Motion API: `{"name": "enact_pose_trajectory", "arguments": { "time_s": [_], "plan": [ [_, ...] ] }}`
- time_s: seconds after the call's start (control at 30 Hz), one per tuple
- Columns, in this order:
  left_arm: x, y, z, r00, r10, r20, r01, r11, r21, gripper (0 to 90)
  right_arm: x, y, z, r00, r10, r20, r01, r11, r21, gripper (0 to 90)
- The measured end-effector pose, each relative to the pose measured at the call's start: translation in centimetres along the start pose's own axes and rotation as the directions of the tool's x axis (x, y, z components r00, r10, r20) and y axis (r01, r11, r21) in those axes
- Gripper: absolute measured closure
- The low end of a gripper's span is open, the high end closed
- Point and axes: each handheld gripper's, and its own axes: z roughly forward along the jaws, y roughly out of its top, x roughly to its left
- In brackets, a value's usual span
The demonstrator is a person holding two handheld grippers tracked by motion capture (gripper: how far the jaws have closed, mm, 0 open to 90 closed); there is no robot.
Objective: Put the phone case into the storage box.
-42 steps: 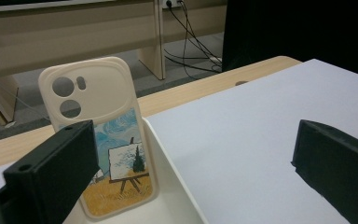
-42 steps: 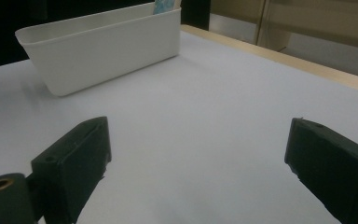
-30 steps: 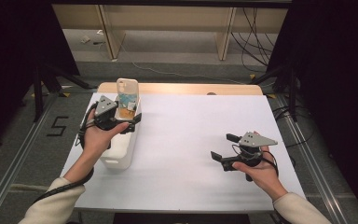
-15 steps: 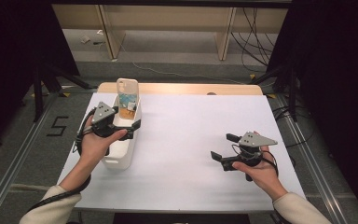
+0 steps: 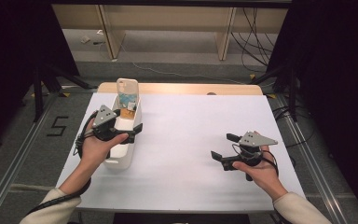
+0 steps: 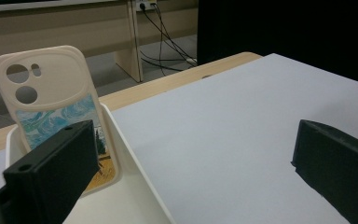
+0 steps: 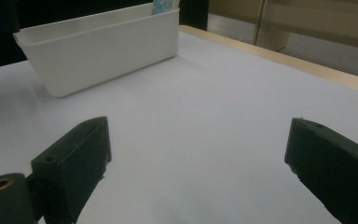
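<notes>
In the high view, a table covered with a white sheet (image 5: 186, 140) is seen. A long white bin (image 5: 123, 140) is placed on its left part, with its long side going away from the person. A cream phone case (image 5: 127, 95) with a blue and yellow picture is stood upright at the far end of the bin, leaned on the end wall. The left gripper (image 5: 133, 130) is held by the left hand (image 5: 98, 147) over the middle of the bin, with the jaws spread apart and nothing between them. The right gripper (image 5: 223, 149) is held by the right hand (image 5: 256, 170) above the bare sheet on the right side, well apart from the bin, and its jaws are spread too.

In the left gripper view, the phone case (image 6: 51, 107) is seen close, behind the left jaw, inside the bin (image 6: 121, 154). The jaws are wide apart and nothing is grasped.

In the right gripper view, the bin (image 7: 102, 46) is seen farther off on the sheet (image 7: 200, 130). A small blue corner of the phone case (image 7: 164, 6) is visible above its rim. The jaws are released, with bare sheet between them.
</notes>
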Motion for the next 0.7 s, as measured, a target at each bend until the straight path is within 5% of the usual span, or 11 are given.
{"name": "enact_pose_trajectory", "arguments": {
  "time_s": [0.7],
  "plan": [
    [-0.77,-0.78,-0.96,0.9983,0.01,0.057,-0.009,0.9999,-0.009,0.0,-0.05,0.03,-0.01,1.0,-0.001,0.004,0.001,1.0,-0.002,7.9]
  ]
}}
